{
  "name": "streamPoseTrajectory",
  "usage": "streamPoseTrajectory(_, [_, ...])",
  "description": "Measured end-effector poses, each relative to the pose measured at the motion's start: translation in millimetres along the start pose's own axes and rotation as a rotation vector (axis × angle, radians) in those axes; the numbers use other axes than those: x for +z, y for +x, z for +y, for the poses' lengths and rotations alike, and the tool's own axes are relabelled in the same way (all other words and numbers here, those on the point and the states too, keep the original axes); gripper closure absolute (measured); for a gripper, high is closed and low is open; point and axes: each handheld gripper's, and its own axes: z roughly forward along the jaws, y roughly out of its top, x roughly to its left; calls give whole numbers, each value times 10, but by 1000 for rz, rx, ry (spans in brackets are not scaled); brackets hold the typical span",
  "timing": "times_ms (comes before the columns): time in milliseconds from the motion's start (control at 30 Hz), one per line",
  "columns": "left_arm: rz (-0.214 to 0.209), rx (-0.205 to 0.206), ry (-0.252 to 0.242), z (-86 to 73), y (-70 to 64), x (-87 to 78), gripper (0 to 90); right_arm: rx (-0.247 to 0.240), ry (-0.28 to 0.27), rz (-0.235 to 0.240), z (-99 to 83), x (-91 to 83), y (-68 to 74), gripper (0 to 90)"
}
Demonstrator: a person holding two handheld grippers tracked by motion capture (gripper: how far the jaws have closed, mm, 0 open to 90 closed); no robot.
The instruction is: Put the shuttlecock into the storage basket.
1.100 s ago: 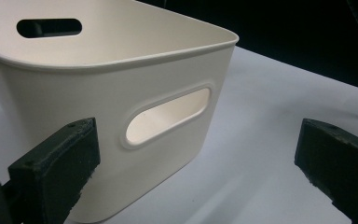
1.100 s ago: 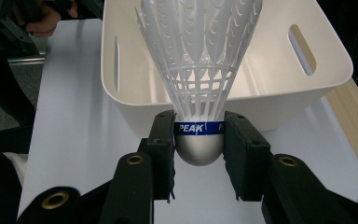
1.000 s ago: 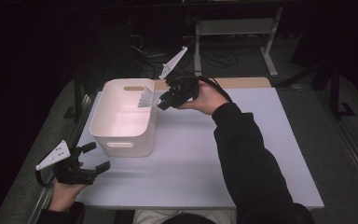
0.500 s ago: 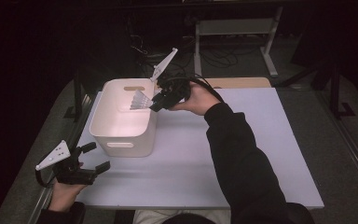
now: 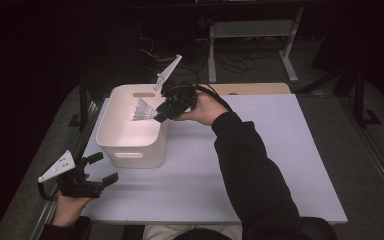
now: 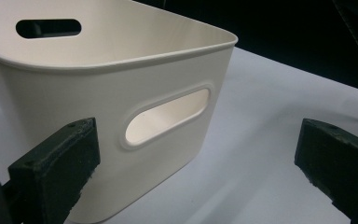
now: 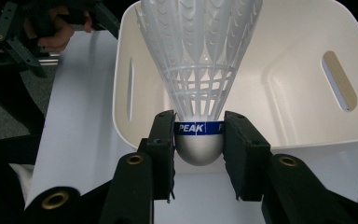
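Observation:
A white plastic shuttlecock (image 7: 200, 70) with a blue band reading PEAK is clamped by its silver cork base in my right gripper (image 7: 199, 140). In the high view that right gripper (image 5: 161, 114) holds the shuttlecock (image 5: 143, 110) over the right rim of a white bin (image 5: 130, 150), skirt pointing into the bin. The bin (image 7: 298, 93) looks empty inside. My left gripper (image 5: 100, 170) rests open at the table's front left, near the bin's front handle slot (image 6: 168, 116), with nothing between its fingers (image 6: 56, 163).
The bin stands on a white table sheet (image 5: 270, 150) whose right half is bare. A brown board (image 5: 250, 88) lies at the table's far edge. A metal stand (image 5: 250, 30) and cables sit on the dark floor behind.
My right gripper has carried the shuttlecock leftward, from beside the bin's far right corner to over its right rim. The left gripper has stayed put.

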Motion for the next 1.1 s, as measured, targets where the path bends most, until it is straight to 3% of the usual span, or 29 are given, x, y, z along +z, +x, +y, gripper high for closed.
streamPoseTrajectory(1100, [-3, -2, -3, 0, -4, 0, 0, -5, 53, 56, 38, 424, 14, 636])
